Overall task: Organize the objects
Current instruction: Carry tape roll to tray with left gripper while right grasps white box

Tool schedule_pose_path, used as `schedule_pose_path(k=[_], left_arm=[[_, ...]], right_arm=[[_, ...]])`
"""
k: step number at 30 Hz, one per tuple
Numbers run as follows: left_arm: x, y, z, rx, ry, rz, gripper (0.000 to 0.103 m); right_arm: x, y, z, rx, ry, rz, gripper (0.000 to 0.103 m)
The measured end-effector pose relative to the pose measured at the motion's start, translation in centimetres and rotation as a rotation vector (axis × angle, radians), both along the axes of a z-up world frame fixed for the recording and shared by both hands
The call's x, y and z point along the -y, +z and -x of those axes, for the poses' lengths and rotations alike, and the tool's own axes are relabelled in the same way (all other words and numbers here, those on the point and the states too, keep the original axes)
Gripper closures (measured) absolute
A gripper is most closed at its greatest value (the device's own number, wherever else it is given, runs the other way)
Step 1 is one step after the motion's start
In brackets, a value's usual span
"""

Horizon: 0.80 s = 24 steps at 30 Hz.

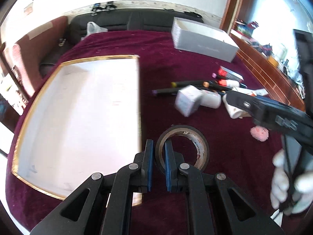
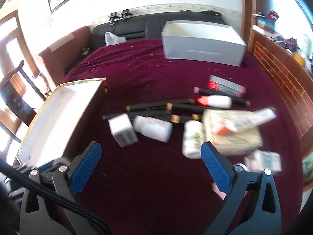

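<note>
The dark roll of adhesive tape with a brown cardboard core [image 1: 183, 149] is judged light, stiff across its ring wall and faintly tacky at the edge; the sound place to take it is through the wall, one finger inside the hole and one outside. That is how it is taken: the left gripper [image 1: 158, 163] has its blue-padded fingers [image 1: 149, 164] drawn together on the near-left wall of the roll, the right-hand pad inside the core and the left-hand pad against the outer face. The roll hangs just beside the right edge of the shallow white gold-rimmed tray [image 1: 39, 90], over the burgundy velvet bed cover [image 1: 156, 43]; whether it is clear of the cover cannot be told. The right gripper [image 2: 151, 164] has its fingers wide apart with nothing between them, above bare cover to the right of the tray. Beyond it, further right of the tray, lie black marker pens [image 2: 156, 105], white plastic bottles [image 2: 154, 128], a small grey carton [image 2: 122, 130] and a beige cardboard box [image 2: 232, 135], all blurred. An open grey rectangular box [image 2: 203, 43] stands well behind the tray.
</note>
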State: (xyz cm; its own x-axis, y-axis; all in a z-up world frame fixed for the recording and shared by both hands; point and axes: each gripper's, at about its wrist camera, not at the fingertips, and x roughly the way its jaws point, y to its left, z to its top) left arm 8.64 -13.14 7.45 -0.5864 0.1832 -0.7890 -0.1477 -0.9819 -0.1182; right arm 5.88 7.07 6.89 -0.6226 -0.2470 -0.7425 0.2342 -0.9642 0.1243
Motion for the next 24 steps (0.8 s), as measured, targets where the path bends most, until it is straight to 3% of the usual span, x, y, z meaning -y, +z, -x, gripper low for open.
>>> schedule_pose_path(k=[6,14,16,17,18,20,24], left_arm=[[2.5,0.1,-0.5,-0.018,0.037,-0.007,0.094],[4.1,-0.2,-0.5,-0.020,0.057,-0.027,0.094],[4.3,-0.4,-0.5,-0.017,0.064,-0.030,0.094],[4.5,-0.5,-0.5,-0.015,0.066,-0.032,0.094],[4.5,-0.6,-0.5,-0.014,0.069,-0.033,0.094],[4.6,-0.6,-0.5,-0.013,0.073,-0.035,0.094],[4.9,-0.4,-0.8,-0.021,0.078,-0.034,0.094]], right_arm=[[4.4,-0.9,2.7,-0.002,0.057,-0.067,0.001],[7.1,-2.7,3.7,0.006,0.085,-0.176,0.004],[7.2,-3.1,3.8,0.016,0.090,-0.178,0.013],[7.3,-3.3,3.9,0.026,0.096,-0.176,0.027],[7.3,-3.6,4.0,0.044,0.103,-0.170,0.052],[7.3,-3.9,4.2,0.091,0.122,-0.137,0.071],[6.9,-3.5,3.5,0.085,0.120,-0.112,0.071]])
